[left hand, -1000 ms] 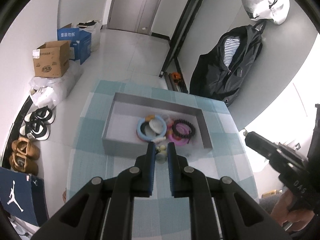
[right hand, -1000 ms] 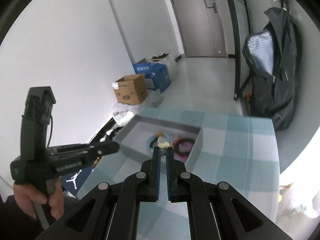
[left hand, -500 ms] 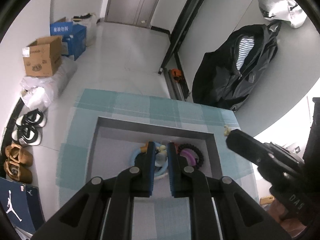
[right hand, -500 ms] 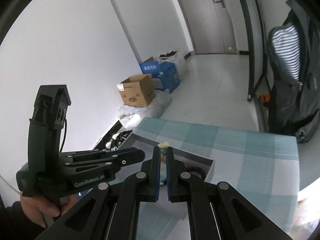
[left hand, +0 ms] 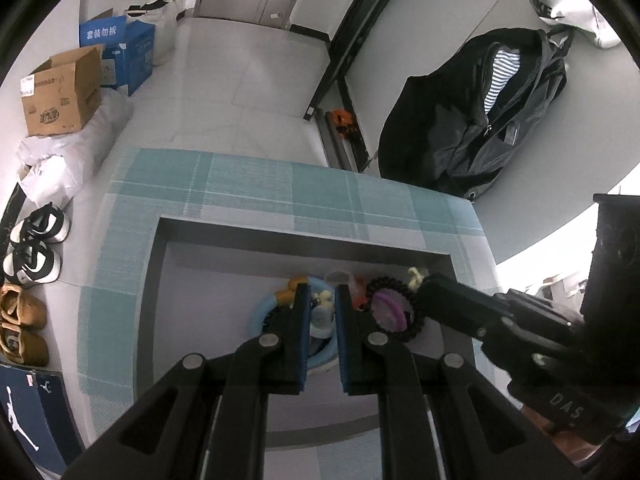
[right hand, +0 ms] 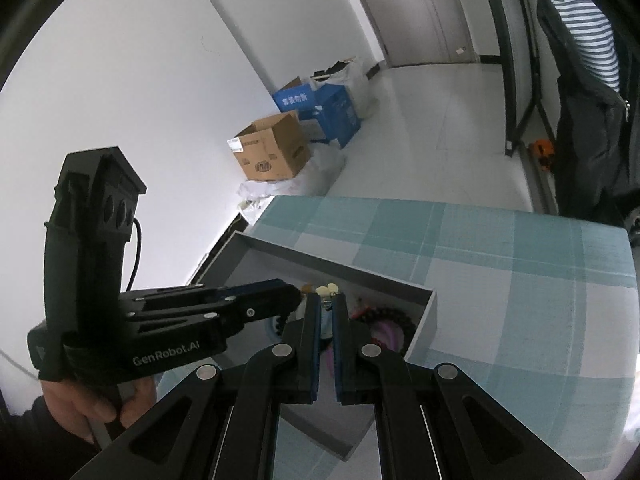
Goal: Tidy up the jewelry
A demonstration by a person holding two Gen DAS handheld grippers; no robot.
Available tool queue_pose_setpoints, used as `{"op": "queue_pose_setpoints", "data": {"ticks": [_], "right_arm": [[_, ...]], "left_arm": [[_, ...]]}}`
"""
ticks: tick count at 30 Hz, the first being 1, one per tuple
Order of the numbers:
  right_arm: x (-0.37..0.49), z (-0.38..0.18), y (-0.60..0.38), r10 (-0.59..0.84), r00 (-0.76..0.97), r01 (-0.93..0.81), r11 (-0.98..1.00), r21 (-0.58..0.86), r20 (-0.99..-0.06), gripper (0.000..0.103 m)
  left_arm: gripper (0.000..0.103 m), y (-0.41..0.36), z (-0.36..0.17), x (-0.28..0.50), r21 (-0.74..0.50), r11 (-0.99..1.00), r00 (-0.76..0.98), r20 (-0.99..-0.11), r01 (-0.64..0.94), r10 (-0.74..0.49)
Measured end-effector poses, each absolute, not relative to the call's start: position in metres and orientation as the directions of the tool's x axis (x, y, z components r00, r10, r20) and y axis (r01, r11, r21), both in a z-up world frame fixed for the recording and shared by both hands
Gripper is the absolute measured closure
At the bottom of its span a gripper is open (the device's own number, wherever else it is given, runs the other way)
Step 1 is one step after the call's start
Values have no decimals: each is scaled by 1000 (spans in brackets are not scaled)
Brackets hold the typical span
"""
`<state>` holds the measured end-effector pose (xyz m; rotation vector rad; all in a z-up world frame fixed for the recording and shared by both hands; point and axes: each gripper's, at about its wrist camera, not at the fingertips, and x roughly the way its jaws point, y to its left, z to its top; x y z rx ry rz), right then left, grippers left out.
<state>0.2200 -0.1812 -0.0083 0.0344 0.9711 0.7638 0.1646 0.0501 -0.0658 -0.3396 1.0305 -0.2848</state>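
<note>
Both tongs have dropped lower over the grey tray (left hand: 160, 264); we see the left gripper (left hand: 322, 300) and right gripper (right hand: 328, 304) each pinching a small pale cream charm at its tips. Inside the tray lie a blue ring (left hand: 260, 316), black beaded bracelet (left hand: 408, 312), and purple ring (left hand: 386, 308) clustered together.

Left gripper (left hand: 321, 300) filling lower centre of frame, jaws closed on small cream-and-blue piece (left hand: 322, 307), hanging over grey tray (left hand: 154, 280). Tray sitting on teal plaid tabletop (left hand: 248, 188). Blue ring (left hand: 260, 316), black bead bracelet (left hand: 394, 284), purple item (left hand: 386, 308) lying in tray. Right gripper (left hand: 425, 280) reaching in from right edge, cream piece (left hand: 415, 274) at its tip.
</note>
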Motion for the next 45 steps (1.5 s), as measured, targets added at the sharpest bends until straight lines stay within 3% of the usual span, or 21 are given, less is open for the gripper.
{"op": "queue_pose_setpoints", "data": {"ticks": [8, 10, 11, 12, 14, 25, 31, 33, 41, 45], "right_arm": [[221, -7, -185, 599, 332, -553, 749, 364, -729, 95], [219, -3, -188, 591, 356, -549, 759, 350, -724, 95], [218, -1, -190, 594, 362, -550, 759, 349, -719, 93], [217, 1, -193, 589, 370, -547, 763, 344, -718, 84], [216, 2, -197, 590, 381, -542, 766, 345, -712, 77], [219, 4, -203, 585, 407, -520, 780, 348, -702, 69], [210, 9, -205, 601, 422, -534, 770, 350, -678, 51], [205, 11, -207, 610, 433, -531, 768, 358, -664, 38], [176, 23, -218, 596, 492, -517, 787, 337, -634, 19], [162, 29, -221, 584, 519, -527, 794, 305, -624, 16]], "left_arm": [[95, 45, -60, 164, -435, 894, 503, -752, 108, -426], [89, 47, -59, 164, -439, 893, 507, -750, 100, -425], [76, 49, -59, 164, -446, 890, 509, -747, 94, -428], [56, 51, -59, 164, -457, 885, 513, -740, 92, -435], [38, 55, -58, 163, -490, 867, 529, -714, 90, -459], [38, 60, -47, 160, -477, 875, 591, -682, 86, -430], [38, 64, -35, 149, -417, 904, 655, -658, 92, -370], [38, 64, -30, 142, -373, 924, 682, -657, 78, -323], [38, 60, -18, 109, -221, 975, 754, -638, 14, -155], [33, 62, -18, 95, -208, 978, 760, -638, -16, -123]]}}
